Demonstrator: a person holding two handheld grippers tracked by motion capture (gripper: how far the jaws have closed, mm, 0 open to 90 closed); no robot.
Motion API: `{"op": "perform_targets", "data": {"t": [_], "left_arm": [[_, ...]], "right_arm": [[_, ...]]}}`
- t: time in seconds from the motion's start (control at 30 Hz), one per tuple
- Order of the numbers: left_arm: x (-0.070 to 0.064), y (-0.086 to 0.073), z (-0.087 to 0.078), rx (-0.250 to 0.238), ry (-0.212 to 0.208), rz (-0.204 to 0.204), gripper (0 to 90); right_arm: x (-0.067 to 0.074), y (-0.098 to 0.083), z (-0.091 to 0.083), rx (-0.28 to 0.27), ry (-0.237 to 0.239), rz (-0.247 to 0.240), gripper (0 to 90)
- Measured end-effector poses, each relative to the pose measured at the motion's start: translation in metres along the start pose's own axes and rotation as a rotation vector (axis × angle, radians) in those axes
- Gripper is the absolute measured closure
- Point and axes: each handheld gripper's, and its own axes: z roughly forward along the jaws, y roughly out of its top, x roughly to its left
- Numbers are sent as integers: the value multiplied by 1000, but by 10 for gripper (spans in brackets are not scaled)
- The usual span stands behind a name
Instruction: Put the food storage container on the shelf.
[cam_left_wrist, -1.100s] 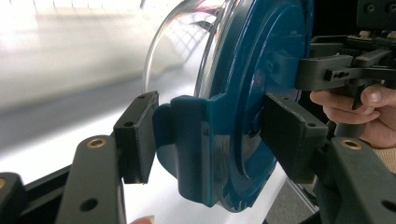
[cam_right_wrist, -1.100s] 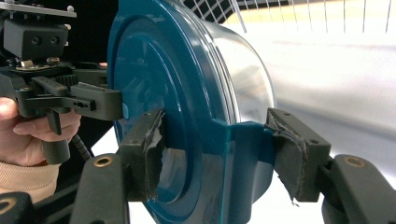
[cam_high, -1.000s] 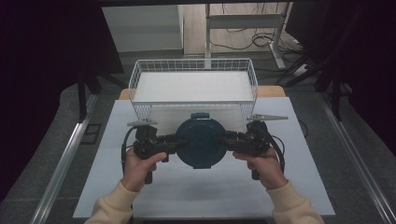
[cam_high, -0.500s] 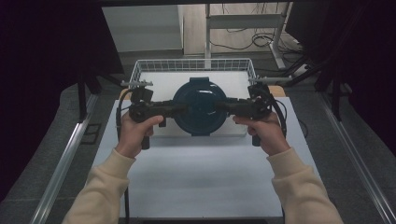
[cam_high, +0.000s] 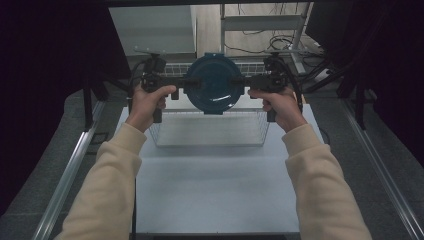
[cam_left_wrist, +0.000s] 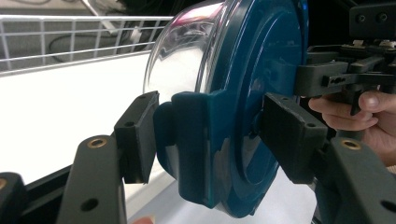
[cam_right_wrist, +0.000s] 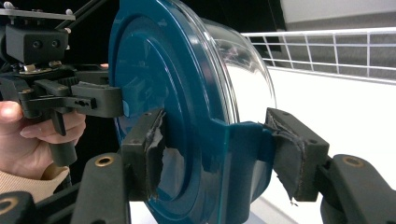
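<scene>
The teal-lidded container (cam_high: 215, 84) hangs in the air between the two grippers, above the far end of the white wire basket (cam_high: 210, 131), which stands on the white table (cam_high: 210, 190). A second ago the container sat much lower and nearer the person, in front of the basket; half a second ago it was level with the basket's near rim. Now it has risen and travelled toward twelve o'clock in the high view.

The left gripper (cam_high: 192, 82) pinches the container's latch at nine o'clock, and the left gripper view shows its black pads (cam_left_wrist: 137, 135) pressed against both sides of that teal tab. The right gripper (cam_high: 240, 81) clamps the opposite latch at three o'clock; its worn pads (cam_right_wrist: 149, 149) bear on the lid face and on the tab behind. Both grips look unchanged across the frames.

The container stands on edge, lid facing the person. Its clear bowl (cam_right_wrist: 243, 70) seems empty, though reflections make that hard to judge.
</scene>
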Motion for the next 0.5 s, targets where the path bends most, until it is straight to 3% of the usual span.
{"op": "perform_targets", "data": {"t": [0.2,0.3,0.33,0.37,0.4,0.47,0.5], "left_arm": [[26,0,13,21,-7,-66,394],[32,3,17,1,-11,-107,393],[35,4,19,1,-12,-139,392],[37,5,21,2,-14,-153,388],[44,6,25,1,-19,-201,383],[48,7,29,11,-24,-220,377],[50,7,31,21,-28,-232,359]], "right_arm": [[-25,3,27,39,-2,87,393],[-28,5,30,29,0,114,389],[-30,6,31,28,-2,122,384],[-32,7,34,26,-8,146,376],[-34,9,38,33,-25,186,357],[-36,10,40,35,-32,207,351],[-39,11,43,39,-39,253,343]]}}
